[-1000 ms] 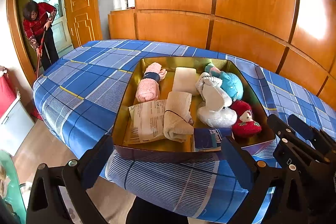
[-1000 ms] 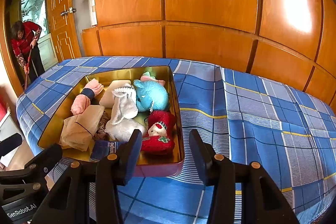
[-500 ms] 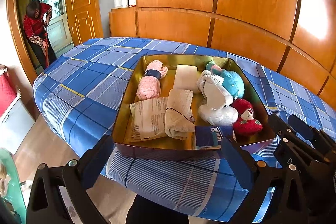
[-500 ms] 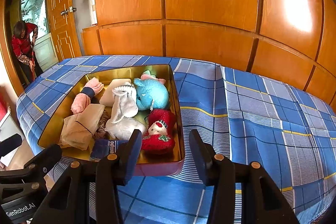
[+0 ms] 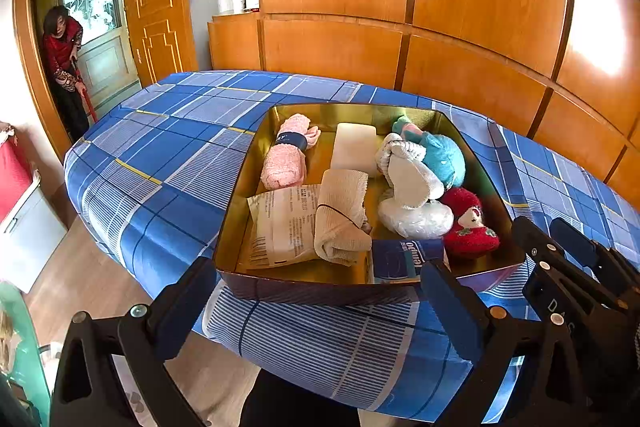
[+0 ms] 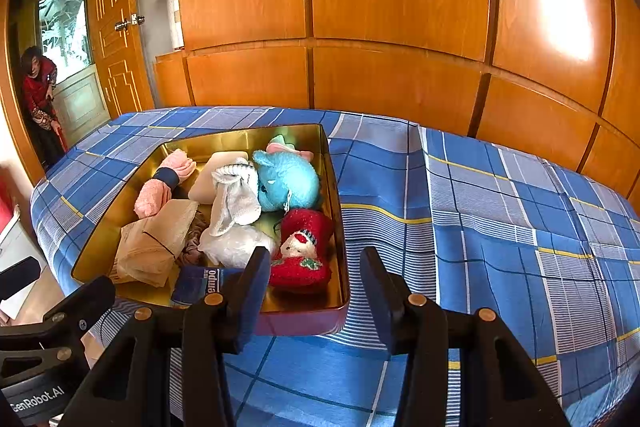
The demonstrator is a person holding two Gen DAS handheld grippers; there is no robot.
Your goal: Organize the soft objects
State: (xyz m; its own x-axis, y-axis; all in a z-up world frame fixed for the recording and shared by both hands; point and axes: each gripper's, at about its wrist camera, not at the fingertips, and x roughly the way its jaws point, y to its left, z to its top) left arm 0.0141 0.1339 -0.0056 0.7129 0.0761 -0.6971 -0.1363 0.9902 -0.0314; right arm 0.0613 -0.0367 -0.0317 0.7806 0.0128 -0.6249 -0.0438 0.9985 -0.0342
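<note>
The left gripper (image 5: pixel 318 303) hangs with its black fingers (image 5: pixel 182 307) spread wide and nothing between them, just short of the near wall of the shallow gold-lined metal tin (image 5: pixel 240 187) that sits on the bed with the blue plaid sheet (image 5: pixel 160 155). The right gripper (image 6: pixel 314 297) has its fingers (image 6: pixel 254 291) parted as well, gripping nothing, poised over the tin's near right corner. Inside the tin, nearest the fingers, lie a dark blue tissue packet (image 5: pixel 404 255) and a red knitted stocking with a small doll face (image 6: pixel 304 251). Behind them are a rolled beige cloth (image 5: pixel 344 215) lying on a printed paper packet (image 5: pixel 280 227), a clear plastic bag of white stuff (image 5: pixel 416 219), a white knitted sock (image 5: pixel 408 171) and a fluffy turquoise plush toy (image 6: pixel 286 183). At the far side lie a pink fluffy sock roll with a dark band (image 5: pixel 288 155) and a pale rectangular sponge (image 5: pixel 354 147). Orange wooden wardrobe panels (image 6: pixel 400 7) stand behind the bed, and a person in red (image 5: pixel 64 59) stands in the doorway.
</note>
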